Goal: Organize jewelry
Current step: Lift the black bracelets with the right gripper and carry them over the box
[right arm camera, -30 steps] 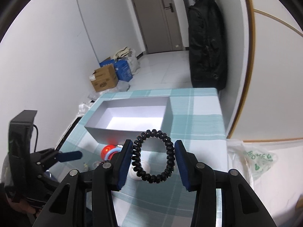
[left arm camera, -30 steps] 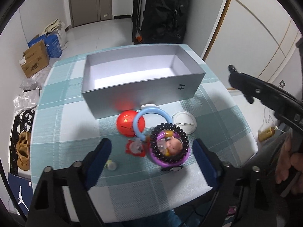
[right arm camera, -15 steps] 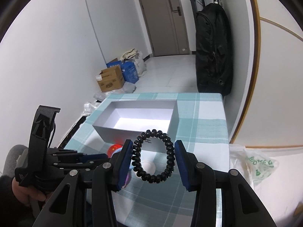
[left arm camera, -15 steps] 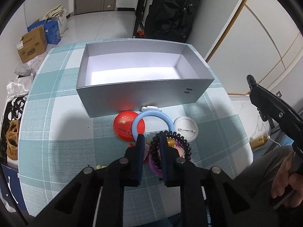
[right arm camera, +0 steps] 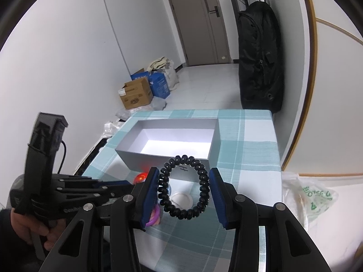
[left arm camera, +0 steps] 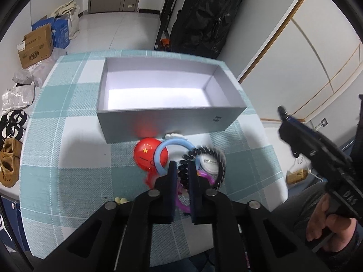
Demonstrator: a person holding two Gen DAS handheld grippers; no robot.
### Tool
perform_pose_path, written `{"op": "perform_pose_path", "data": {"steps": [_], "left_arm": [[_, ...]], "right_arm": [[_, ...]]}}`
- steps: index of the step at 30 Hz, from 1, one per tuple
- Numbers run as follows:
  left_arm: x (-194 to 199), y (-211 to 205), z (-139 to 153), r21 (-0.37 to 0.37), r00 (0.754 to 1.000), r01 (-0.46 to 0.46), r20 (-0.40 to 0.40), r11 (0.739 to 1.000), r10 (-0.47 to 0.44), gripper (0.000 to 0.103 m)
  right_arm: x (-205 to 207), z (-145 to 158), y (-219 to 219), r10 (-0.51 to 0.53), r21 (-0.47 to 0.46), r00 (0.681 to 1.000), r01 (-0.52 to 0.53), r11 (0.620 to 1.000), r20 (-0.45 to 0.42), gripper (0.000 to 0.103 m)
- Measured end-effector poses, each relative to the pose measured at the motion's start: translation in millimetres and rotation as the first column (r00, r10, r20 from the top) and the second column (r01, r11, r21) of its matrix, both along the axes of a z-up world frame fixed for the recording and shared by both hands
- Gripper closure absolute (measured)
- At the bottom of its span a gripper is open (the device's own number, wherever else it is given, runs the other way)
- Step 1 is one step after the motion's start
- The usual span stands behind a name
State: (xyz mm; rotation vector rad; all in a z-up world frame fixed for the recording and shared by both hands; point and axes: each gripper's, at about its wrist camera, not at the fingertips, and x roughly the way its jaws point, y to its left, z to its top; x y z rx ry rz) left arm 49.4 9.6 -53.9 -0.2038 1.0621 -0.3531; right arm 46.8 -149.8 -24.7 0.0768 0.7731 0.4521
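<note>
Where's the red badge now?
Left wrist view: the red badge lies on the tablecloth just in front of the grey box, under the blue ring.

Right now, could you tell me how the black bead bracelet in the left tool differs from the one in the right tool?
The left tool pinches one side of its bracelet, jaws nearly shut; the right tool spans its whole bracelet, jaws wider apart. The left bracelet is low over the trinkets and blurred; the right bracelet is upright in the air and sharp. Both are black bead loops, still outside the grey box.
</note>
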Motion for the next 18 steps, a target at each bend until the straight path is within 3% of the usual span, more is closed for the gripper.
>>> {"op": "perform_pose_path", "data": {"steps": [13, 18], "left_arm": [[8.3, 21.1, 25.4, -0.095, 0.996, -0.053, 0.069, 0.994, 0.059, 0.099], [26.3, 34.0, 39.1, -0.077, 0.989, -0.094, 0.106, 0.993, 0.102, 0.099]], "right_arm": [[11.6, -3.8, 14.7, 0.022, 0.018, 1.0, -0.021, 1.0, -0.02, 0.059], [24.3, 5.6, 25.4, 0.055, 0.033, 0.998, -0.054, 0.998, -0.01, 0.059]]}}
